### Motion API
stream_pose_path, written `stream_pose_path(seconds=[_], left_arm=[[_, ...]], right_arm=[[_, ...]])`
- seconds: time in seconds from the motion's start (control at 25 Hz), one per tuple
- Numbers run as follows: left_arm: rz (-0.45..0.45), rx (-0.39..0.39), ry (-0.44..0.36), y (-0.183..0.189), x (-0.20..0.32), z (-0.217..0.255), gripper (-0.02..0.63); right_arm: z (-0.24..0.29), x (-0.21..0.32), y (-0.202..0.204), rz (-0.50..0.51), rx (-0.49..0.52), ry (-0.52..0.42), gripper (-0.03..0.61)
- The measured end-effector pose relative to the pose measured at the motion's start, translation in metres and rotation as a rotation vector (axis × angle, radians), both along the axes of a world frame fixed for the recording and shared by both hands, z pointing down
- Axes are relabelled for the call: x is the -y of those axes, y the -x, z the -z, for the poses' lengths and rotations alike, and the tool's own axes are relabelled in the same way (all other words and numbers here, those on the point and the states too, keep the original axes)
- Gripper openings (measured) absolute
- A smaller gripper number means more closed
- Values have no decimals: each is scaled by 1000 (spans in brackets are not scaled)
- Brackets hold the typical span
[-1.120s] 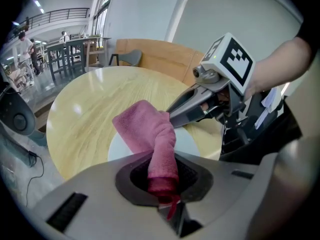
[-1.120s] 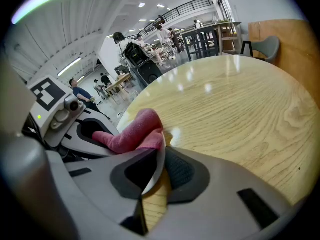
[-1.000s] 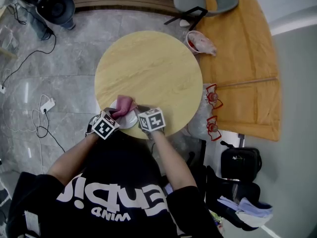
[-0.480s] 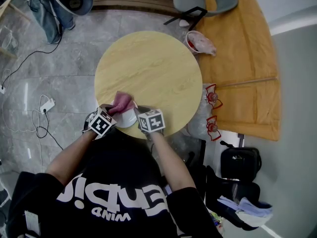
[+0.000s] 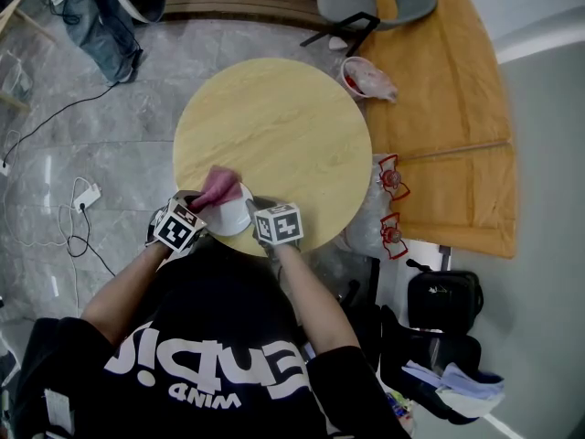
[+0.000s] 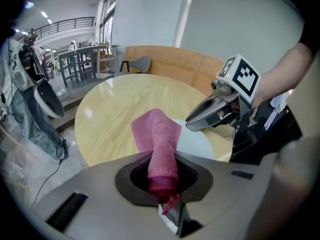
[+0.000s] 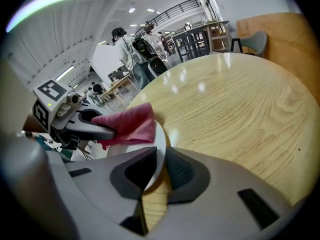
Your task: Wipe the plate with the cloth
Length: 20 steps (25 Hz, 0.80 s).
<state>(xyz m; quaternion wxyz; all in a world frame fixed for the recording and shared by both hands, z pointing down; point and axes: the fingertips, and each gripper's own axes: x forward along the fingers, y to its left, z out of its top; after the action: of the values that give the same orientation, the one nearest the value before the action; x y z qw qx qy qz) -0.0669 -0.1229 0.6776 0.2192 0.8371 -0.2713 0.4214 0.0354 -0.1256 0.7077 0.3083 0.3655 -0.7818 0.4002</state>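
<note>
On the left, our left hand-held gripper is clamped on the pink cloth. The cloth is bunched into a thick roll between the jaws. Its long axis runs straight ahead along them, and its free end fans out flat in front. The fabric looks soft and nubbly, like terry, with a frayed thread at the pinched end.

That free end lies on the near part of the plate. The plate sits just ahead of this hand-held gripper and a little to its right. It is round, white and smooth, with a slight gloss, so we judge that the cloth will slide over it easily.

Further right, our right hand-held gripper has its jaws closed on the plate's thin rim. From there the plate extends ahead and to the left, towards the cloth. It looks slightly tilted in that grip, though we cannot be sure.

So the wiping side is the left one. It is nearer the plate's face, and the uncovered white surface lies ahead and to the right of the cloth tip. We judge the coming stroke should sweep that way while the right side steadies the rim.

Beyond both hand-held grippers stretches the round worktop, pale wood with fine grain and a soft sheen.
</note>
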Motion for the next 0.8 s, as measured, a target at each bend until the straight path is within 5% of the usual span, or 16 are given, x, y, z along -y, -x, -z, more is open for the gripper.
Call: stream_pose_path(seconds=[0.2,0.6,0.8], left_arm=[[-11,-60,29,-8,-9,23,48],[-175,-173,239,-65,-65,24,48],[-251,-157,294,-80,-79,7,48]], right_arm=[[-1,1,-1,-11,11,5,69],[-1,2,2,-13,0,-1,69],[0,2,2,-15,-11,-4,69]])
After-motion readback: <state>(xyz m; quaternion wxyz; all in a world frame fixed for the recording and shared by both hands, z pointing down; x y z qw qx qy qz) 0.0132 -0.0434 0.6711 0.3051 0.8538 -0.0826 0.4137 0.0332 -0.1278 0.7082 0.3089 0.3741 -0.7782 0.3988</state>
